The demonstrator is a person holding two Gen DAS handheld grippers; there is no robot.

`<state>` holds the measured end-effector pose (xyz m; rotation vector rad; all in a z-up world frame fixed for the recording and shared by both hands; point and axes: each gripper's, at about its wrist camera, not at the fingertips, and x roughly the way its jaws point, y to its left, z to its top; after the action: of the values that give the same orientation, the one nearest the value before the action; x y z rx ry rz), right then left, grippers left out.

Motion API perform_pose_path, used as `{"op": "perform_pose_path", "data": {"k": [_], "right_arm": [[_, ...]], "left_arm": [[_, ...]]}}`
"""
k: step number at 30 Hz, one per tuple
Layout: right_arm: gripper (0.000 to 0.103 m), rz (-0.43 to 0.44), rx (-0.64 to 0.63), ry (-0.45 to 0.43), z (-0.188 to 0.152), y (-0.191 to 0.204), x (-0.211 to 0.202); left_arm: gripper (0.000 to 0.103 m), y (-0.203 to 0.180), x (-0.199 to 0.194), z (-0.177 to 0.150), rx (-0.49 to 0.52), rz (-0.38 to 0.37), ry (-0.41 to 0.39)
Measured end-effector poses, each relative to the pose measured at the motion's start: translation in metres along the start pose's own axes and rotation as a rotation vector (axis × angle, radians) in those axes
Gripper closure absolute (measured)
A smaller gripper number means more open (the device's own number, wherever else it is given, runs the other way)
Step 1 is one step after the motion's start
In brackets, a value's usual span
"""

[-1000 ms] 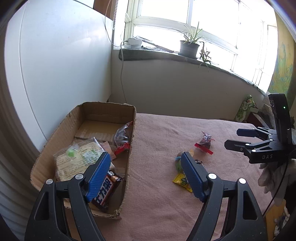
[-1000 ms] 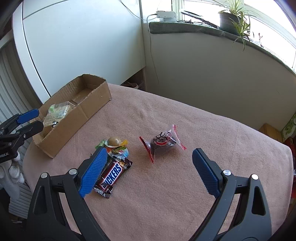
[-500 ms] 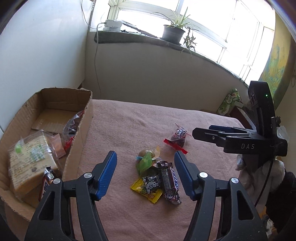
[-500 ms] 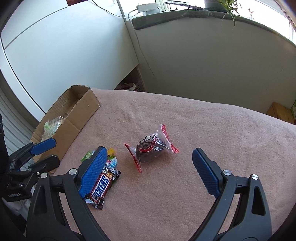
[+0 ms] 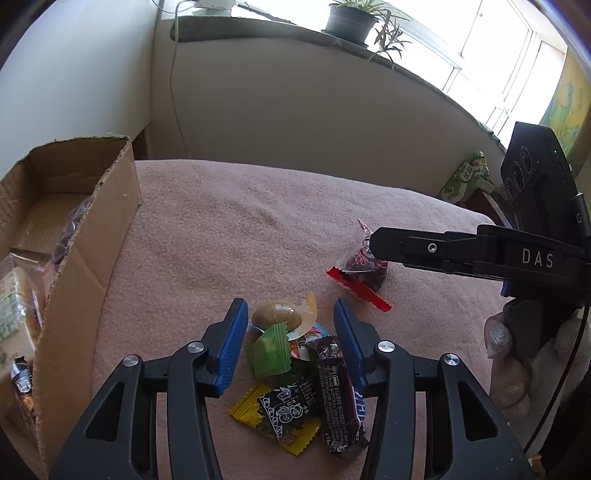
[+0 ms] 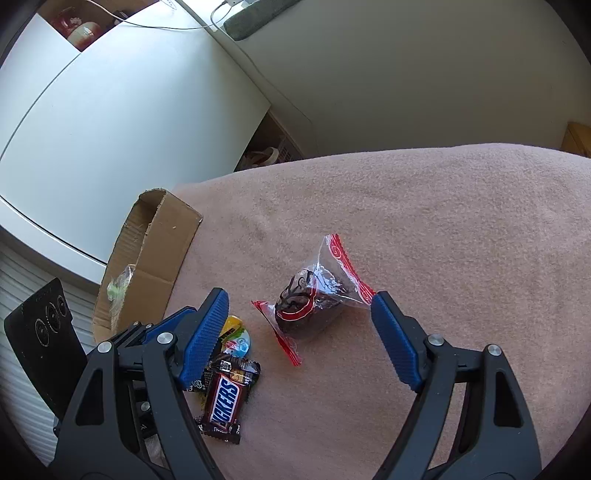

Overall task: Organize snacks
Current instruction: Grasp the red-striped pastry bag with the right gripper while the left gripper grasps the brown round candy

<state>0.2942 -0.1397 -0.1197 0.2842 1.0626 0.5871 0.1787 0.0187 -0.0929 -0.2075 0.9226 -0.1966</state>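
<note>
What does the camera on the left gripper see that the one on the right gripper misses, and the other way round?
Only the left wrist view shows the potted plant on the windowsill, the green candy, and the gloved hand holding the right gripper.

Only the right wrist view shows the Snickers bar's printed name and the white cabinet.

Both show the cardboard box, the pink cloth, the pile of small snacks, and the clear red-edged packet between the right gripper's open fingers. Both grippers' jaws have just been closing, neither yet gripping.
</note>
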Motion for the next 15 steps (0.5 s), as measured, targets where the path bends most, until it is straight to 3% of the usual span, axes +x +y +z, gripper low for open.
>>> {"op": "perform_pose_path", "data": {"k": [15], "right_arm": [[0.020, -0.063, -0.029, 0.042, -0.004, 0.010, 0.018]], "left_arm": [[0.068, 0.005, 0.015, 0.002, 0.009, 0.009, 0.006]]}}
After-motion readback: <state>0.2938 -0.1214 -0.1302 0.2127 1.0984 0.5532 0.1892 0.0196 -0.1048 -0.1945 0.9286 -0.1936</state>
